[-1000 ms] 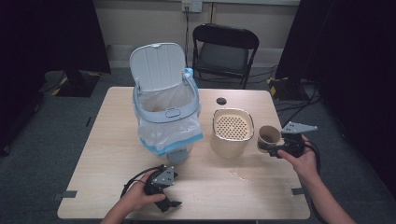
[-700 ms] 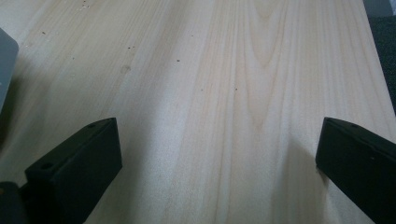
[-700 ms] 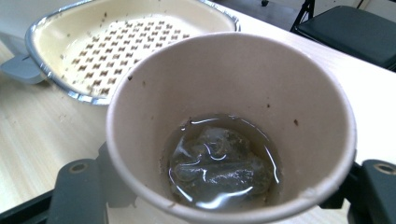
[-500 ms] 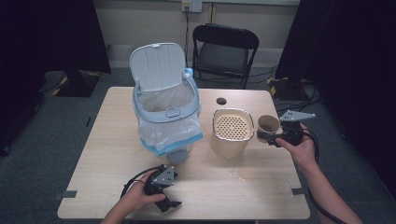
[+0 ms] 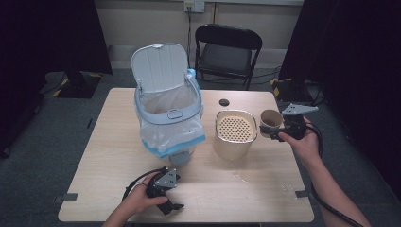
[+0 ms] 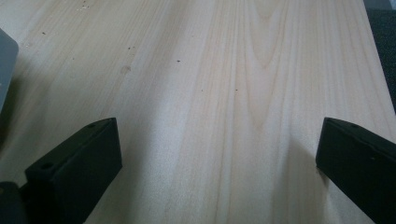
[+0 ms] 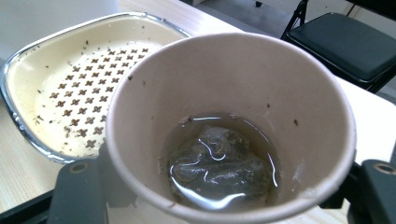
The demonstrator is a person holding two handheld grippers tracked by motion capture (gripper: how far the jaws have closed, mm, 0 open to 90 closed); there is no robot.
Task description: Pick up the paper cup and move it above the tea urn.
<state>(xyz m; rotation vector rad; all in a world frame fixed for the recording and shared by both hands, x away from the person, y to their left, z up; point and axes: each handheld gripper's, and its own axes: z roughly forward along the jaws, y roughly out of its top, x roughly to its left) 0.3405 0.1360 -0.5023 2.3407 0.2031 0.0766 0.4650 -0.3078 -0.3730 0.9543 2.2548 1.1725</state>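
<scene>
Right gripper [image 5: 275, 131] lifted one cup [image 5: 270, 122]; one strainer bin [image 5: 235, 134], one trash bin [image 5: 169, 113].

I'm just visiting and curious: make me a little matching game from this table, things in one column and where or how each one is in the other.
Things:
1. paper cup
2. strainer container
3. bin lid
4. left gripper

States:
A. flipped up, open
B. jaws wide apart, nothing between them
C. clamped in the right gripper, wet tea bag inside
D. standing on the table, beside the bin

Pairs: 1-C, 2-D, 3-A, 4-B
</scene>
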